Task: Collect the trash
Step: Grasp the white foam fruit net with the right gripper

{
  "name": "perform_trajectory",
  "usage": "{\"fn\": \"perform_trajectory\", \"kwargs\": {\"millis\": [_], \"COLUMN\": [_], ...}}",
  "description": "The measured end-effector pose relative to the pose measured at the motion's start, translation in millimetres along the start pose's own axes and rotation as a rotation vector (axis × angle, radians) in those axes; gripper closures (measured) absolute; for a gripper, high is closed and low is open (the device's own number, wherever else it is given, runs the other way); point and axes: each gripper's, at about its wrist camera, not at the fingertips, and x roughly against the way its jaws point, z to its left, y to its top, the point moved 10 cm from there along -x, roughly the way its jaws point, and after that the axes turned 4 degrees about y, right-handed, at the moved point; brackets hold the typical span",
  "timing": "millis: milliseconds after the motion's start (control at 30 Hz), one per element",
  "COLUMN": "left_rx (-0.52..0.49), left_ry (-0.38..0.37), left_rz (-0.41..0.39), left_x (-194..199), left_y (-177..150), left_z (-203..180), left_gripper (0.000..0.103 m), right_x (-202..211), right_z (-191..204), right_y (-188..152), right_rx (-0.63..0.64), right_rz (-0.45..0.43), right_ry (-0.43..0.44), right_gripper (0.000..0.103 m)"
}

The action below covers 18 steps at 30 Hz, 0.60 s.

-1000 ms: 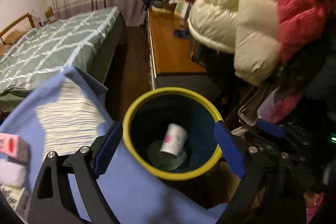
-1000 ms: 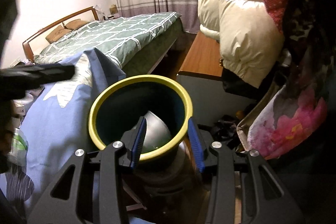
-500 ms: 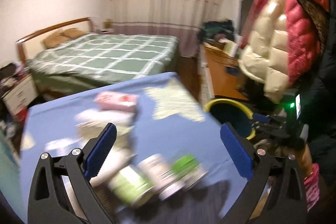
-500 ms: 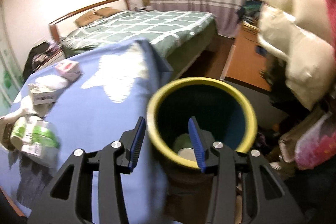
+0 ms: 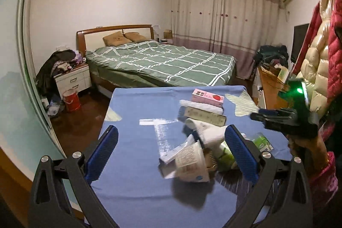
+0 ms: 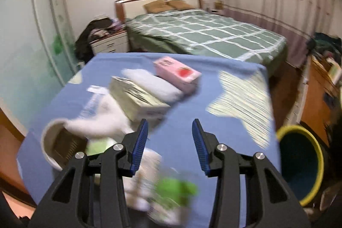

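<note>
The left gripper (image 5: 171,151) stands wide apart and empty over the blue cloth (image 5: 132,164); the right gripper (image 6: 168,140) is partly apart, holding nothing. Trash lies just beyond them: a cup (image 5: 190,161), boxes (image 5: 203,114) and a pink carton (image 6: 177,74). The bin (image 6: 299,166) stands right of the table

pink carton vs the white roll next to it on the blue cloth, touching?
Cannot tell. In the right wrist view the pink carton and white roll show no gap, but motion blur hides the seam; in the left wrist view the carton overlaps the roll.
</note>
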Motion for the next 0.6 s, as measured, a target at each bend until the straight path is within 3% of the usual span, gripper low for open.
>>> {"fn": "perform_trajectory", "kwargs": {"millis": [233, 367, 600], "left_rx": [0.03, 0.043, 0.05], "left_ry": [-0.012, -0.036, -0.07], "left_rz": [0.021, 0.037, 0.068], "left_x": [-6.8, -14.3, -29.4], "left_y": [-16.3, -23.2, -28.7], "left_z": [2.5, 0.8, -9.2], "left_gripper": [0.005, 0.005, 0.005], "right_x": [-76.4, -113.5, -145.7], "right_z": [3.0, 1.5, -0.3], "right_y": [39.5, 42.4, 43.5], "right_rx": [-0.045, -0.035, -0.038], "right_rz": [0.139, 0.224, 0.28], "right_ry": [0.043, 0.05, 0.063], "right_gripper": [0.062, 0.062, 0.061]}}
